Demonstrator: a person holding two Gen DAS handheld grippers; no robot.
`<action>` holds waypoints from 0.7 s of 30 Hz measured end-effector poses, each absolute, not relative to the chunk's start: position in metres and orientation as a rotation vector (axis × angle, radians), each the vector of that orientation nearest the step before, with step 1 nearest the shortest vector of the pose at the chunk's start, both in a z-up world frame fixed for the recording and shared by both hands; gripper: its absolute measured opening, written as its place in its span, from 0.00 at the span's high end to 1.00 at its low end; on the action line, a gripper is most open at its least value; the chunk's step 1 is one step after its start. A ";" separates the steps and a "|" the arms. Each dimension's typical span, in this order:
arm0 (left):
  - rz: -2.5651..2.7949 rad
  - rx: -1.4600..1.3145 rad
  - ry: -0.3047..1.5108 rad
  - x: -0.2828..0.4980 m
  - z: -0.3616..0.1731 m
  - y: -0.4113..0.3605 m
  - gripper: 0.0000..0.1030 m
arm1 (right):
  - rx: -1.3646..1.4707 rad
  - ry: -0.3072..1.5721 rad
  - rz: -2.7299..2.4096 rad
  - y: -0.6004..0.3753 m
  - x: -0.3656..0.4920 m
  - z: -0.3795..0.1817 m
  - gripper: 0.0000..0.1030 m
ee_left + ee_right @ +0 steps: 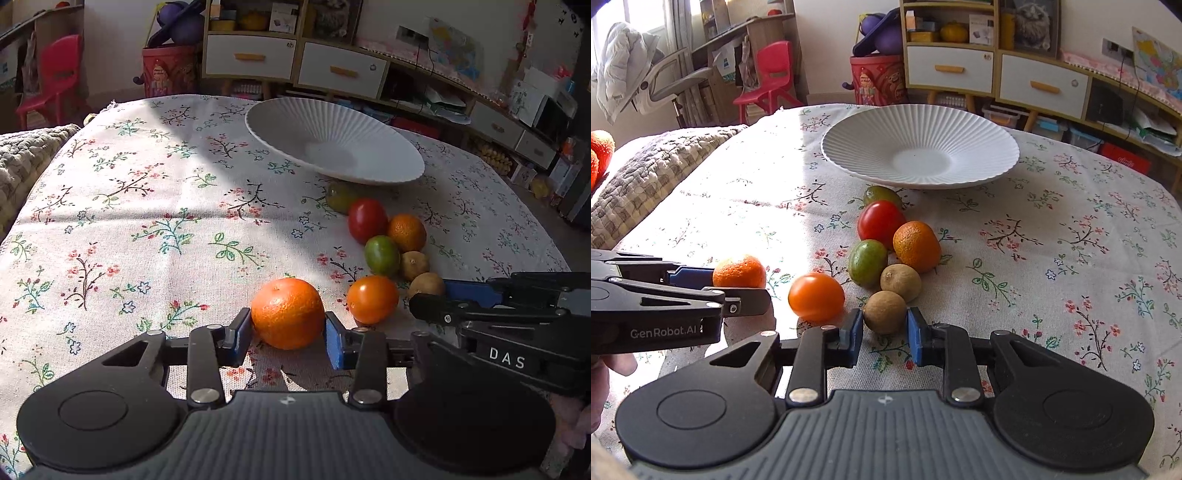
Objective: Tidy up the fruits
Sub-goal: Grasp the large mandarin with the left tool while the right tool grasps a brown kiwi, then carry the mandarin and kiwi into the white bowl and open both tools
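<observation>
A large orange mandarin (287,312) rests on the flowered tablecloth, and both blue pads of my left gripper (288,328) press on its sides. In the right wrist view a small brown fruit (885,311) sits between the pads of my right gripper (885,325), which is shut on it. Behind it lies a cluster: an orange tomato (816,297), a green fruit (867,262), a second brown fruit (900,282), a smaller mandarin (916,246), a red tomato (881,223) and a greenish fruit (882,195). The white ribbed plate (979,147) beyond holds nothing.
A quilted grey cushion (653,173) lies past the table's left edge. The tablecloth (129,229) stretches bare to the left of the fruit. A hand (598,376) holds the left gripper. Cabinets and a red chair stand beyond the table.
</observation>
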State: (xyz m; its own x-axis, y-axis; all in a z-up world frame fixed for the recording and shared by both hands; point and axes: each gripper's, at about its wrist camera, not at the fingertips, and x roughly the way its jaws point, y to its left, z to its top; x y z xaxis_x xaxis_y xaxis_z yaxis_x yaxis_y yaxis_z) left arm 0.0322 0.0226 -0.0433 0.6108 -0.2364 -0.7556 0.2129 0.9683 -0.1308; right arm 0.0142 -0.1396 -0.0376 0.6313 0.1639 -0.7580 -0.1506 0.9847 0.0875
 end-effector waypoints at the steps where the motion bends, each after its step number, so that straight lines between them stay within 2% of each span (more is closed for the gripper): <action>1: -0.259 -0.030 0.878 0.032 -0.043 0.022 0.76 | 0.021 0.868 0.181 -0.140 0.015 -0.036 0.78; 21: -0.233 -0.041 0.827 0.064 -0.012 0.014 0.77 | 0.067 0.795 0.147 -0.161 0.049 -0.004 0.77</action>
State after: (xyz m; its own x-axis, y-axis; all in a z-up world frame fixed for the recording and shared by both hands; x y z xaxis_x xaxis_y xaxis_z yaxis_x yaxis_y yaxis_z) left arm 0.0636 0.0142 -0.0124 0.6532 -0.2211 -0.7241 0.1895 0.9737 -0.1264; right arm 0.0489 -0.1605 -0.0042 0.6905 0.1567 -0.7061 -0.1064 0.9876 0.1151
